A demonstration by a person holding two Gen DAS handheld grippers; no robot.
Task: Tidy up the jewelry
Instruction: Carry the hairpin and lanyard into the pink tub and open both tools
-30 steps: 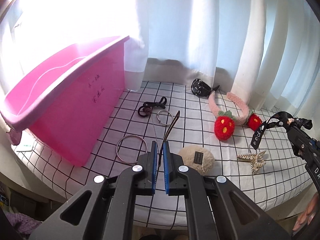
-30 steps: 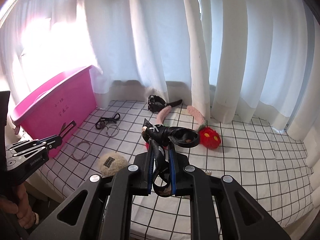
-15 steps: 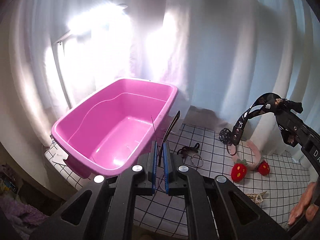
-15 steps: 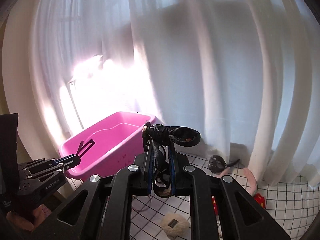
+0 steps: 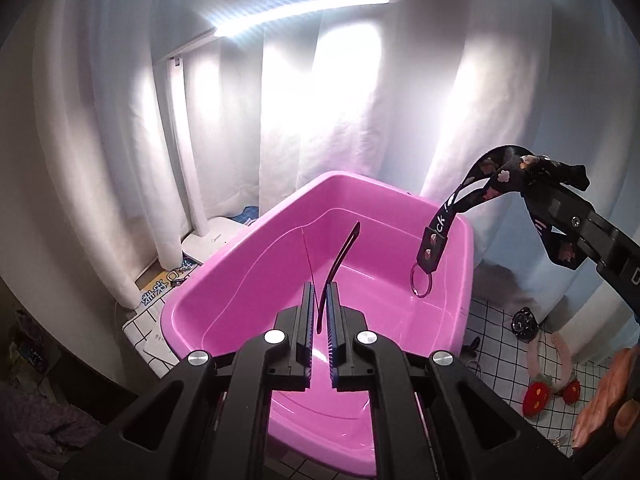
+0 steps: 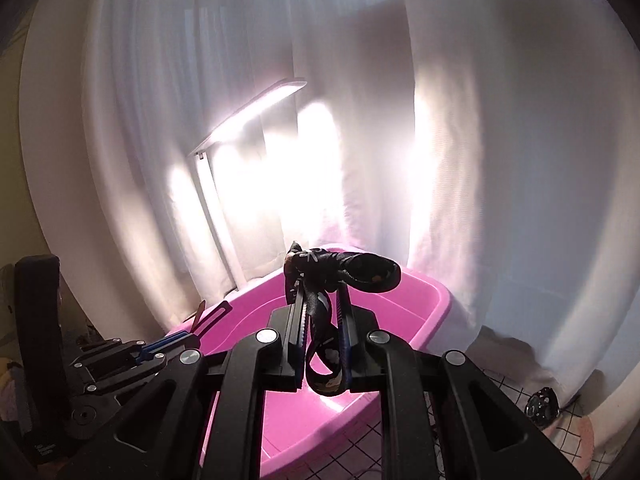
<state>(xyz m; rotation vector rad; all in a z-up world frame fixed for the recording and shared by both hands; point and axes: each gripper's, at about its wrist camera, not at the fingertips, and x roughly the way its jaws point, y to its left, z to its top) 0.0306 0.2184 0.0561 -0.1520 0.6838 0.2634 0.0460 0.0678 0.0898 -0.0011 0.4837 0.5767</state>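
looking along the left gripper (image 5: pixel 319 300), its jaws pinch a thin dark hair clip (image 5: pixel 340 256) above the pink tub (image 5: pixel 256 264); the black strap (image 5: pixel 460 208) dangles its ring (image 5: pixel 420 284) over the far rim. from the right wrist, the right gripper (image 6: pixel 322 300) clamps that strap (image 6: pixel 340 272) over the tub (image 6: pixel 424 296). released here, the strap could snag on the rim.
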